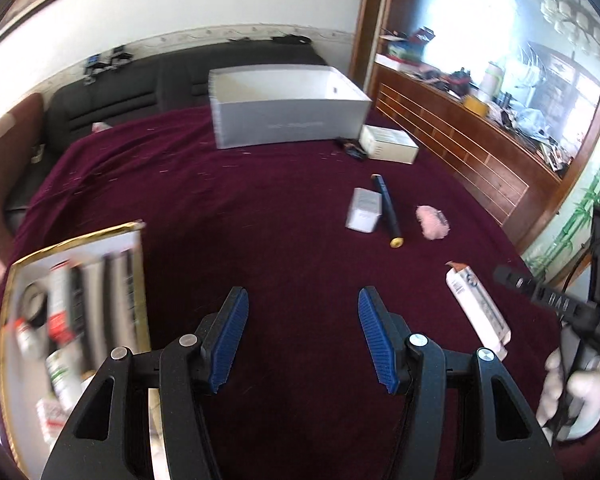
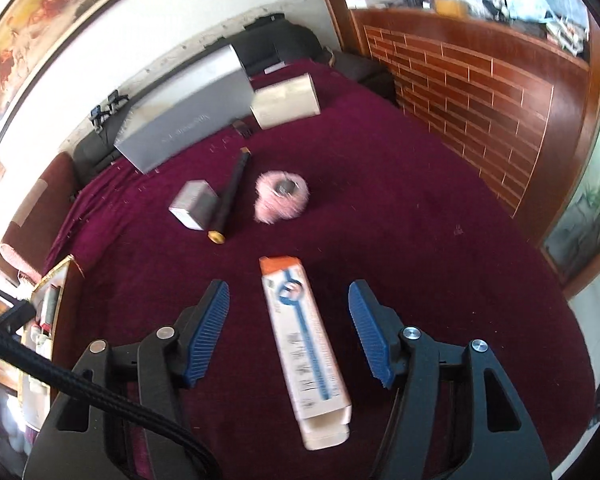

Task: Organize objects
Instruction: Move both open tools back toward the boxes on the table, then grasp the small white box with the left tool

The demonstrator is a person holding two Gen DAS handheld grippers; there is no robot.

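Observation:
A long white carton with an orange end lies on the maroon cloth between the spread fingers of my right gripper, which is open and not touching it; it also shows in the left wrist view. My left gripper is open and empty above bare cloth. Further off lie a small grey box, a dark pen-like tube with a gold cap and a pink fluffy item. A large open white box stands at the back.
A gold-rimmed tray holding several tubes and bottles sits at the left edge. A cream flat box and a small dark object lie beside the big box. A wooden cabinet borders the right side, a dark sofa the back.

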